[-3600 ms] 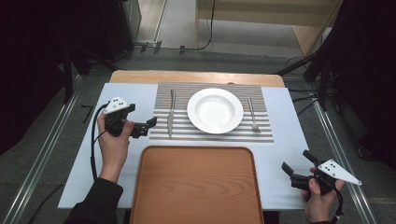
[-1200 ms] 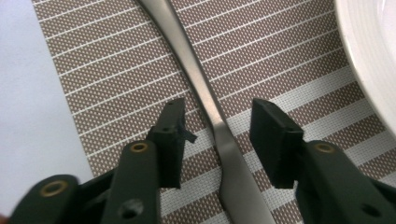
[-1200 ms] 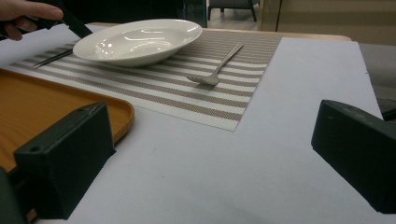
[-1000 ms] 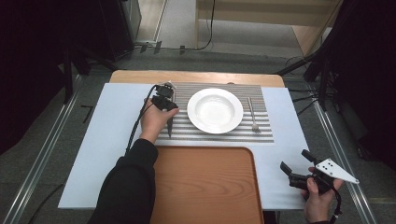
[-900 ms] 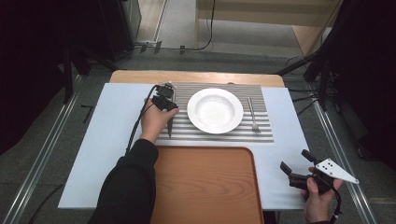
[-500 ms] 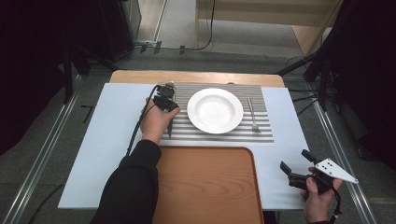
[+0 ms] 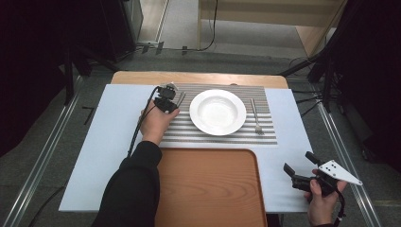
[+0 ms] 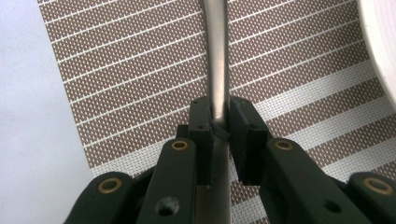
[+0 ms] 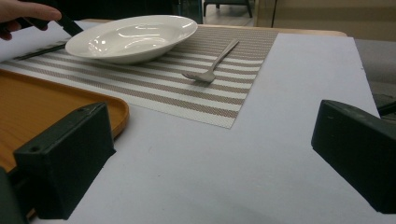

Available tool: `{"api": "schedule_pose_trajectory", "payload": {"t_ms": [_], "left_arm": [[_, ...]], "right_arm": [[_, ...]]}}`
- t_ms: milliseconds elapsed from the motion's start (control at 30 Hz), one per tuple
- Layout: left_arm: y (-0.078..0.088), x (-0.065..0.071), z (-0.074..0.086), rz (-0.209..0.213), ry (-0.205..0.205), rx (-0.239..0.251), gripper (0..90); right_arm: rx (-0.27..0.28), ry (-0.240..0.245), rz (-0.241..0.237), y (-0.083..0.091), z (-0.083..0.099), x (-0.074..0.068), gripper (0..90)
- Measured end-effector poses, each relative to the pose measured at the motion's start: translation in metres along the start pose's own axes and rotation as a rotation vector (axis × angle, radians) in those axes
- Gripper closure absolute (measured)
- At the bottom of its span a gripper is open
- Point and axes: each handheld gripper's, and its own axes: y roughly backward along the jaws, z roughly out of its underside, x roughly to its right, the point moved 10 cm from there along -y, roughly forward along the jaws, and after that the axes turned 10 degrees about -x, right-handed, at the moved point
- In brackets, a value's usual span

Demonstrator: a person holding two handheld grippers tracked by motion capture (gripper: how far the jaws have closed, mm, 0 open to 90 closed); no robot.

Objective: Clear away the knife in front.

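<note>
Closing in just now, the left gripper (image 8: pixel 219 122) has pinched its pads onto the slim grey metal knife (image 8: pixel 217 56) — at the left edge of the brown-and-white striped placemat (image 7: pixel 222 137), just beside the round white plate (image 7: pixel 217 111). Meanwhile the right gripper (image 9: pixel 210 154) stays gaping and empty over the pale blue table sheet (image 9: pixel 261 154), near the orange wooden tray (image 7: pixel 208 189).

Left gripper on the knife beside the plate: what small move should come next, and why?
Probably a short, straight lift. The left gripper has just been closing, and its pads now press both sides of the knife, which lies flat on the striped placemat. Raising it clears the mat and the plate before any carry.
</note>
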Motion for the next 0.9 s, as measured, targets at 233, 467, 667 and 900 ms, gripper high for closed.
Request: {"api": "schedule_pose_trajectory", "payload": {"t_ms": [233,467,667,900], "left_arm": [[0.0001,0.0005,0.0002,-0.01,-0.009,0.004,78.8],[0.0002,-0.001,0.0015,0.026,-0.027,0.037,79.9],[0.0007,-0.0016,0.002,0.043,-0.016,0.051,80.1],[0.0089,-0.0011,0.0047,0.065,-0.012,0.08,80.1]], "right_arm": [[0.0,-0.005,-0.004,0.0001,0.0,0.0004,0.0],[0.0,-0.007,-0.004,0.0001,0.0001,0.0007,0.0],[0.012,-0.025,-0.013,0.0012,-0.0006,0.002,0.0],[0.015,-0.031,-0.016,0.001,-0.0011,0.0029,0.0]]}}
